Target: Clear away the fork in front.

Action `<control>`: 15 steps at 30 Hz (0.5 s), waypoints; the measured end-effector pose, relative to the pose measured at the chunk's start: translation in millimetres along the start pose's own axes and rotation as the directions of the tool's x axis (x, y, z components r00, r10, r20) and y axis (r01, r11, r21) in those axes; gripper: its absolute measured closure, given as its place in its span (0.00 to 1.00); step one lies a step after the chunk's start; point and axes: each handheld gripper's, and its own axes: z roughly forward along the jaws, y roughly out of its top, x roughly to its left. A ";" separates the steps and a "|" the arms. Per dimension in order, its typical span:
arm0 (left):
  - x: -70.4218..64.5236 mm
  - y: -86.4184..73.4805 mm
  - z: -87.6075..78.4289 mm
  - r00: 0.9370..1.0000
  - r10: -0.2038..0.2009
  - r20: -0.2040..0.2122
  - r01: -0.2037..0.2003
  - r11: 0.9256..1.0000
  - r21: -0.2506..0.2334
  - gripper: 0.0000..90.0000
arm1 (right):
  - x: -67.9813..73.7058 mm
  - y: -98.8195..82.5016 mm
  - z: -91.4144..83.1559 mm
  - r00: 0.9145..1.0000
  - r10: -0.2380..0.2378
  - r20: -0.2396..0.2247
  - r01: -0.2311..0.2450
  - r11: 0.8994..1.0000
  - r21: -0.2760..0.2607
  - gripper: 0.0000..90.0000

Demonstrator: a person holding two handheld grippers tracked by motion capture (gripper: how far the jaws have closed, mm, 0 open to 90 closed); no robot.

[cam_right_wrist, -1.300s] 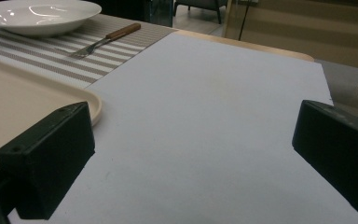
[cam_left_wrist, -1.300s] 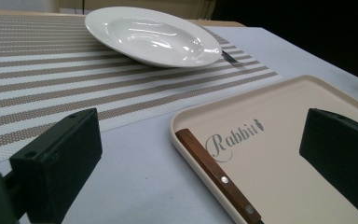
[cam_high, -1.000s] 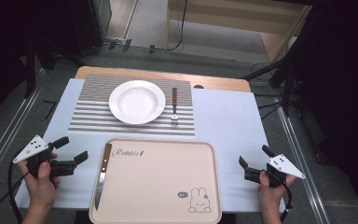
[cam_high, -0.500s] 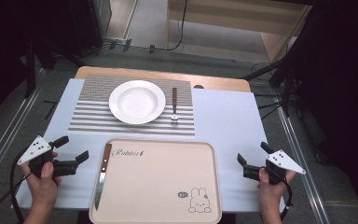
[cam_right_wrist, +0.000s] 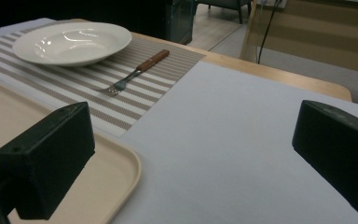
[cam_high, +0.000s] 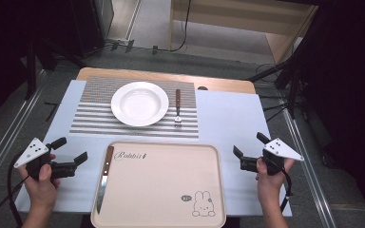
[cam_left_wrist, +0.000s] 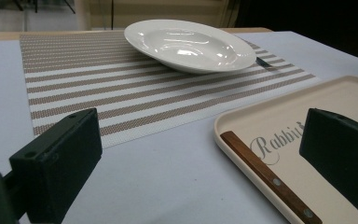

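Setting stage: place setting half laid; white round ceramic plate (cam_high: 139, 103) and wooden-handled steel fork (cam_high: 177, 107) already on striped woven placemat (cam_high: 95, 114), fork just right of plate.
Left to do: wooden-handled table knife (cam_high: 103, 178) not yet picked up, lying along left edge of cream plastic tray with rabbit print (cam_high: 171, 190); likely bound for placemat, judged from layout.
Progress: early to middle; nothing gripped at present.
Left gripper (cam_high: 73, 151): jaws wide apart, empty, low over pale blue table cover (cam_high: 228, 118), just left of tray.
Knife vs left gripper: handle near right jaw in left gripper view, knife (cam_left_wrist: 265, 177) inside tray rim, not between jaws, not touching.
Right gripper (cam_high: 248, 150): jaws wide apart, empty, right of tray, well apart from knife.
Right gripper view: tray corner (cam_right_wrist: 116, 172) by left jaw, fork (cam_right_wrist: 137, 70) and plate (cam_right_wrist: 70, 42) farther off.
Next move, judged: left gripper across tray rim, straddle handle, close.
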 end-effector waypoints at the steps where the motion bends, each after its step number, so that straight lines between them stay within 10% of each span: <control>1: -0.8 -0.2 0.4 1.000 0.006 0.000 -0.006 1.000 0.000 0.00 | 1.2 5.0 3.9 1.000 0.002 -0.010 -0.002 1.000 -0.004 0.00; 15: -4.1 -4.0 3.2 1.000 0.018 0.004 -0.018 1.000 -0.007 0.00 | 17.9 35.8 40.8 0.998 -0.037 -0.045 0.038 0.998 0.041 0.00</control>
